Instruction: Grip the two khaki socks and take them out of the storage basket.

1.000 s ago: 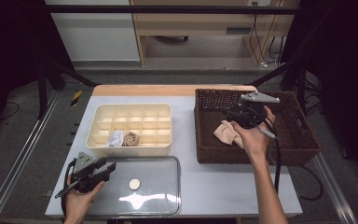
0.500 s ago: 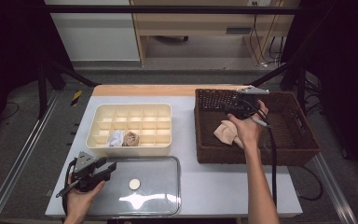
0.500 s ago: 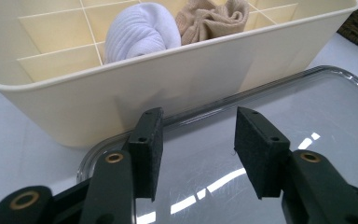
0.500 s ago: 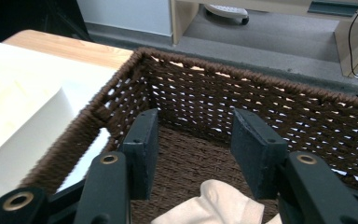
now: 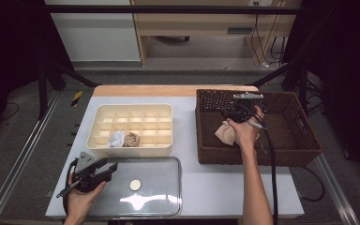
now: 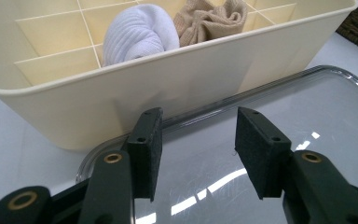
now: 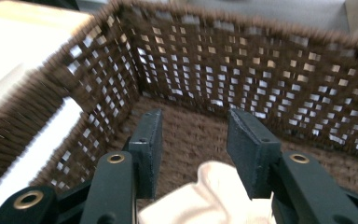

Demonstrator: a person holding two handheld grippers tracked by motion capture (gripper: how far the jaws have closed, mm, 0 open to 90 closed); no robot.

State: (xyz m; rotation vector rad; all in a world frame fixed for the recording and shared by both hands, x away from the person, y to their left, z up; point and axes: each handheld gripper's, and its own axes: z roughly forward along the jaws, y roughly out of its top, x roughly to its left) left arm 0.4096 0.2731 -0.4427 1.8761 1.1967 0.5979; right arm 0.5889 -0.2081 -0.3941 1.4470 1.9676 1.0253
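Pale pink crumpled cloth bundle [image 7: 214, 198] on the floor of the dark brown woven wicker basket [image 7: 279, 79], just beneath and between the parted, just-narrowing jaws of the right gripper [image 7: 193, 154], not yet pinched; left gripper [image 6: 198, 154] far off, open and empty over the clear lid [image 6: 307, 121]. Basket's left wall close; open floor ahead.

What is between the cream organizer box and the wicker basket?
Nothing: in the high view a bare strip of white table separates the box from the basket. The clear lid lies nearer the person, in front of the box.
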